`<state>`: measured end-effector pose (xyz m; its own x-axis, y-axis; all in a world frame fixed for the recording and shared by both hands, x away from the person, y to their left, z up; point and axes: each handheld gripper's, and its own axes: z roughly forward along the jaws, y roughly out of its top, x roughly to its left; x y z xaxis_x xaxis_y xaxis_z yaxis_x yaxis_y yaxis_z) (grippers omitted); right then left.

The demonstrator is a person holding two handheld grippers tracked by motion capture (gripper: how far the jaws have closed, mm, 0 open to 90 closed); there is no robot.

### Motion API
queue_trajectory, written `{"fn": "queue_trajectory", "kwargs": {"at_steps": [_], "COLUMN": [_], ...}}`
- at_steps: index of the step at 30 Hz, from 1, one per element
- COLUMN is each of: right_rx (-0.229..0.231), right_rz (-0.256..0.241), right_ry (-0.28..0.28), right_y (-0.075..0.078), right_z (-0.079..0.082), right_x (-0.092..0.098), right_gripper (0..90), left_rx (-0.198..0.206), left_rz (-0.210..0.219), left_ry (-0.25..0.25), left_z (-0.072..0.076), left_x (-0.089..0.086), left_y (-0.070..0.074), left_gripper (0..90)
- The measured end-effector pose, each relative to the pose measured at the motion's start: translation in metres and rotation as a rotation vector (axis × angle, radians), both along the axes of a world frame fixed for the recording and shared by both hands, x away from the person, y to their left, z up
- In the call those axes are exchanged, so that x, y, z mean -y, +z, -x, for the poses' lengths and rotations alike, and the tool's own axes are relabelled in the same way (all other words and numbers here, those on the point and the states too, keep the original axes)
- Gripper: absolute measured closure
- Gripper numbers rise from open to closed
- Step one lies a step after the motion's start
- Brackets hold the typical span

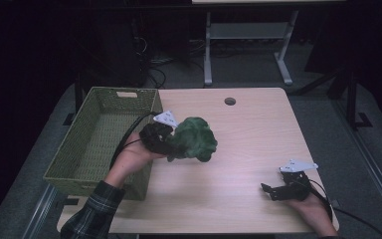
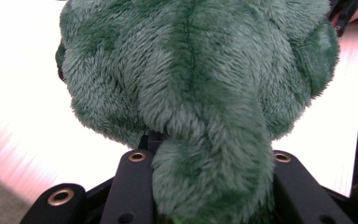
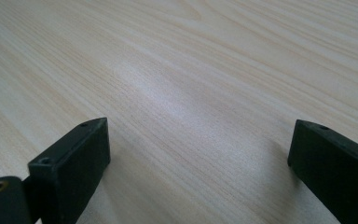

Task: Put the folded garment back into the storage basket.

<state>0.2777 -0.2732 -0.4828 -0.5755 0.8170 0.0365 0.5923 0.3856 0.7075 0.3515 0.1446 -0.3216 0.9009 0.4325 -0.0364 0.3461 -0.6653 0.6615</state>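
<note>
Your left gripper (image 1: 171,144) is clamping a green plush toy (image 1: 195,138) above the table (image 1: 248,129), beside the woven basket (image 1: 99,139); your right gripper (image 1: 273,191) (jaws spread wide, holding nothing) is resting near the table's front edge.

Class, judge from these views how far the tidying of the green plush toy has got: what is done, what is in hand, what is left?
Done: the left tool has closed on the green plush toy, which looks lifted off the table. In hand: the toy hangs just right of the woven basket. Left, probably: carrying it over the rim and releasing. The right tool rests open near the table's edge.
</note>
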Motion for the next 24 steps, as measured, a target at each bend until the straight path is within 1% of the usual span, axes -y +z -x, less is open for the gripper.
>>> {"fn": "queue_trajectory", "kwargs": {"at_steps": [11, 15, 18, 24], "right_rx": [-0.003, -0.003, -0.004, -0.004], "right_rz": [0.006, 0.006, 0.006, 0.006], "right_ry": [-0.004, -0.007, -0.008, -0.008], "right_y": [0.000, 0.000, 0.000, 0.000], "right_z": [-0.001, -0.001, -0.001, -0.001], "right_x": [0.000, 0.000, -0.001, -0.001], "right_gripper": [3.2, 2.6, 2.6, 2.6], "left_rx": [0.028, 0.037, 0.049, 0.059], "left_rz": [0.003, 0.012, 0.012, 0.023], "left_ry": [0.112, 0.152, 0.174, 0.225], "left_z": [-0.001, -0.001, 0.000, 0.001], "left_x": [-0.052, -0.068, -0.080, -0.101], "left_y": [0.012, 0.016, 0.020, 0.024], "left_gripper": [66.4, 66.5, 66.5, 66.5]}}
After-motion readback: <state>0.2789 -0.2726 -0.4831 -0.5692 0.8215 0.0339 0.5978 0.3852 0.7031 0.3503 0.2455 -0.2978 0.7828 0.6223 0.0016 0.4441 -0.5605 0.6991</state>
